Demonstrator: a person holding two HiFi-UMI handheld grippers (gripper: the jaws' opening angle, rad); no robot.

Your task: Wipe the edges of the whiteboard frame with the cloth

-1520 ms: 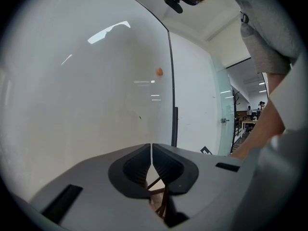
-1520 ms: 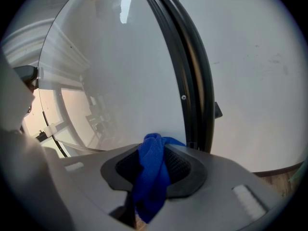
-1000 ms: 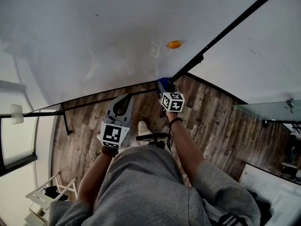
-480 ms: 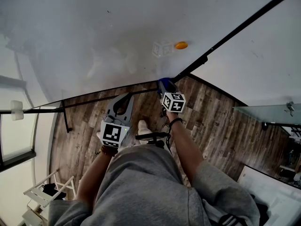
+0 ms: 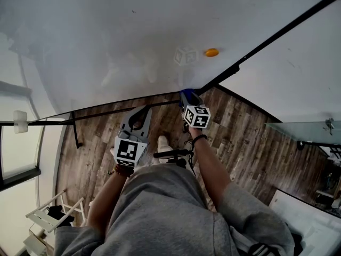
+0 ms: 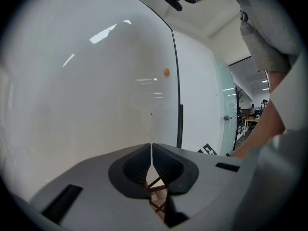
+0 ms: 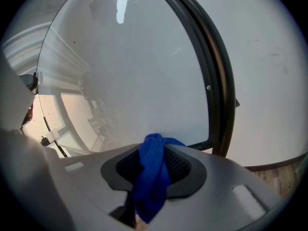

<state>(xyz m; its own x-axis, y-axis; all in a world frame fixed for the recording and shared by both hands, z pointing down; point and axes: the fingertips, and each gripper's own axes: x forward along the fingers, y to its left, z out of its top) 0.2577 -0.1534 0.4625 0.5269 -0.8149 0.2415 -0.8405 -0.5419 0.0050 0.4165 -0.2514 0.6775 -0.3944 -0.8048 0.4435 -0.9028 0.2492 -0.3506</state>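
The whiteboard point(image 5: 133, 47) stands before me, edged by a thin black frame point(image 5: 106, 112) along the bottom and up the right side point(image 5: 277, 33). My right gripper point(image 5: 187, 96) is shut on a blue cloth point(image 5: 186, 93) and holds it against the frame's lower right corner. In the right gripper view the blue cloth point(image 7: 154, 172) bulges out between the jaws of the right gripper point(image 7: 156, 146), just below the frame point(image 7: 219, 81). My left gripper point(image 5: 140, 111) hangs shut and empty by the bottom edge. In its own view the left gripper point(image 6: 151, 150) points along the frame point(image 6: 177, 105).
An orange magnet point(image 5: 211, 52) sticks to the board near the right edge. A white block point(image 5: 20, 120) sits on the frame at far left. The board's stand leg point(image 5: 74, 135) drops to the wooden floor point(image 5: 240, 137). A white rack point(image 5: 48, 217) is lower left, a glass panel point(image 5: 309, 127) at right.
The head view has drifted a little, so the magnet and the frame corner show slightly further right. Both grippers keep their places, and the cloth stays at the corner.
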